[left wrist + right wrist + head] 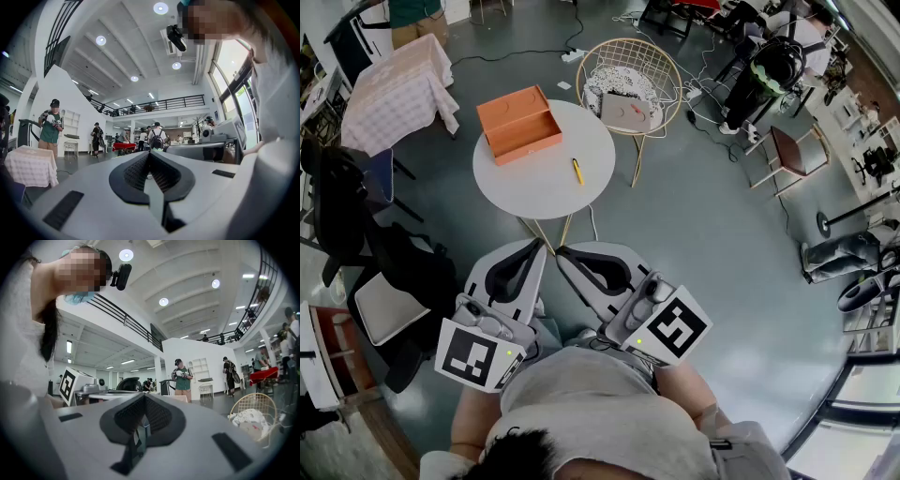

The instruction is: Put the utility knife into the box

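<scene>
A yellow utility knife (577, 171) lies on the round white table (534, 183), near its right edge. The open orange box (519, 124) stands on the table's far left part, a short way left of the knife. Both grippers are held low against the person's body, well short of the table. My left gripper (536, 247) and my right gripper (565, 255) point toward the table, their jaws together and empty. The left gripper view shows its jaws (149, 154) closed against the hall behind; the right gripper view shows the same (144, 397). Neither gripper view shows the knife or the box.
A gold wire chair (630, 82) with cloth and a bag stands behind the table on the right. At the far left is a table with a checked cloth (398, 89). Dark bags and a seat (389, 272) crowd the near left. Cables cross the far floor.
</scene>
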{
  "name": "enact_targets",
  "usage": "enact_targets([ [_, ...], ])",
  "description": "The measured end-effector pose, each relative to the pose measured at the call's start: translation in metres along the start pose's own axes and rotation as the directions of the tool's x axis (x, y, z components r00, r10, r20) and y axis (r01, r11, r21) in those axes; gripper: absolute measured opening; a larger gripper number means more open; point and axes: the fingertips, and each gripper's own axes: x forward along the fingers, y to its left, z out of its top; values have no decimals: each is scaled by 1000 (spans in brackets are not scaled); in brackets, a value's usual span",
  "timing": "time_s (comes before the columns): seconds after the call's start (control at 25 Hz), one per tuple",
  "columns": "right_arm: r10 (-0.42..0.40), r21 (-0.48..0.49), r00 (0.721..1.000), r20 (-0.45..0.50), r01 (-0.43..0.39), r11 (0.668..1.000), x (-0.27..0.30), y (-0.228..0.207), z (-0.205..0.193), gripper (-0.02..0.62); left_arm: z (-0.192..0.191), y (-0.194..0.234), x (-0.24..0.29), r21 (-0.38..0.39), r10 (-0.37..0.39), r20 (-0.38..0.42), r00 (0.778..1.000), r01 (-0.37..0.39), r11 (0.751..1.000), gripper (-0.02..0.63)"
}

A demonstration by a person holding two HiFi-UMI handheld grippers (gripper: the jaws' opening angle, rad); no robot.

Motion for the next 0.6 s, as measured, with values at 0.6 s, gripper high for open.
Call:
enact_targets([
  [0.6,-15,-24,1000,-25,14,1000,-18,8,-9,8,-4,-17,-5,-4,-3,-3,1000,3,1000,9],
])
